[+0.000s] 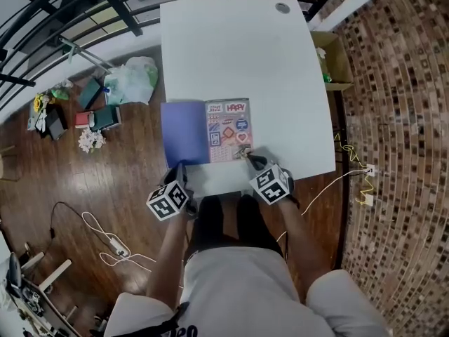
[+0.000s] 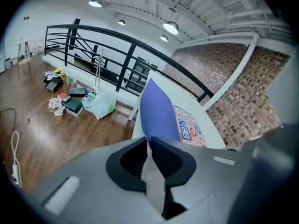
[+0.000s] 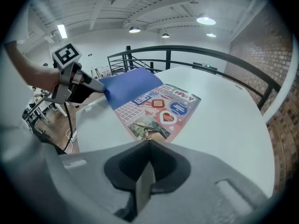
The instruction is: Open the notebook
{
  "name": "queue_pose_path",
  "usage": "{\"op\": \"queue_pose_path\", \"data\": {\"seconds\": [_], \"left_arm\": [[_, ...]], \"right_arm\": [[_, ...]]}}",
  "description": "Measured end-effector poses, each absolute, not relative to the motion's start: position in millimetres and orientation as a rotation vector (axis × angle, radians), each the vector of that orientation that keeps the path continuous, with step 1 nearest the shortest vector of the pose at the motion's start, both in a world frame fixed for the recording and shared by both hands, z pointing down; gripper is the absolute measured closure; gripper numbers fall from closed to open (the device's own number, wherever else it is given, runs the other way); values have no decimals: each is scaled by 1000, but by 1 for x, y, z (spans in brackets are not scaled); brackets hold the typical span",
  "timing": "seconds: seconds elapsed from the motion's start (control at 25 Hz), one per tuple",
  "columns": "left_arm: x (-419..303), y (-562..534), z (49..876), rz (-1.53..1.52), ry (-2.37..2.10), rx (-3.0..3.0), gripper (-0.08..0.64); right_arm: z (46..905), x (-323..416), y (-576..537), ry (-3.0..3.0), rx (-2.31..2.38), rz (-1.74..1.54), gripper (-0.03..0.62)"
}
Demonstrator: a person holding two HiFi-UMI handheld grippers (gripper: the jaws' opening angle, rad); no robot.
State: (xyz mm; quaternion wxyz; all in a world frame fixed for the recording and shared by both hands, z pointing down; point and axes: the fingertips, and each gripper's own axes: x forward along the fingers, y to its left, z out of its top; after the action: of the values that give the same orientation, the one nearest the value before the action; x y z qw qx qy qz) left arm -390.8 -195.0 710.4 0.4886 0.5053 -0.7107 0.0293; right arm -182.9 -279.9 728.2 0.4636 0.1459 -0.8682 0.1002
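The notebook lies open near the front edge of the white table point(image 1: 231, 48). Its blue cover point(image 1: 184, 130) is turned over to the left, and a page of colourful stickers point(image 1: 228, 128) shows on the right. My left gripper point(image 1: 181, 166) is at the cover's near edge, shut on the blue cover point(image 2: 159, 113), which arches up from the jaw tips point(image 2: 149, 141). In the right gripper view, the left gripper point(image 3: 100, 87) grips that cover's corner. My right gripper point(image 1: 247, 156) is shut with nothing between its jaws, its tip point(image 3: 148, 143) at the near corner of the sticker page point(image 3: 159, 108).
A cardboard box point(image 1: 337, 62) stands beside the table's right edge. Bags, books and flowers point(image 1: 130, 79) lie on the wooden floor to the left, below a black railing point(image 1: 84, 5). A white cable point(image 1: 105, 241) runs across the floor. The person's legs are under the table's front edge.
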Motion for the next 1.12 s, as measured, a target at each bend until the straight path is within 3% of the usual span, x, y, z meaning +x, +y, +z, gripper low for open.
{"op": "queue_pose_path", "data": {"seconds": [0.28,0.52,1.12], "left_arm": [[-388,-185,727,217,-1696,1216,464],[-402,-175,721,248,-1731,1166,321],[-409,-170,629,163,-1839,1436,296]], "right_arm": [[730,-183,-279,-2094,376,227,600],[733,-181,-282,-2048,459,268,600],[628,-193,-282,-2318,741,260,600]]}}
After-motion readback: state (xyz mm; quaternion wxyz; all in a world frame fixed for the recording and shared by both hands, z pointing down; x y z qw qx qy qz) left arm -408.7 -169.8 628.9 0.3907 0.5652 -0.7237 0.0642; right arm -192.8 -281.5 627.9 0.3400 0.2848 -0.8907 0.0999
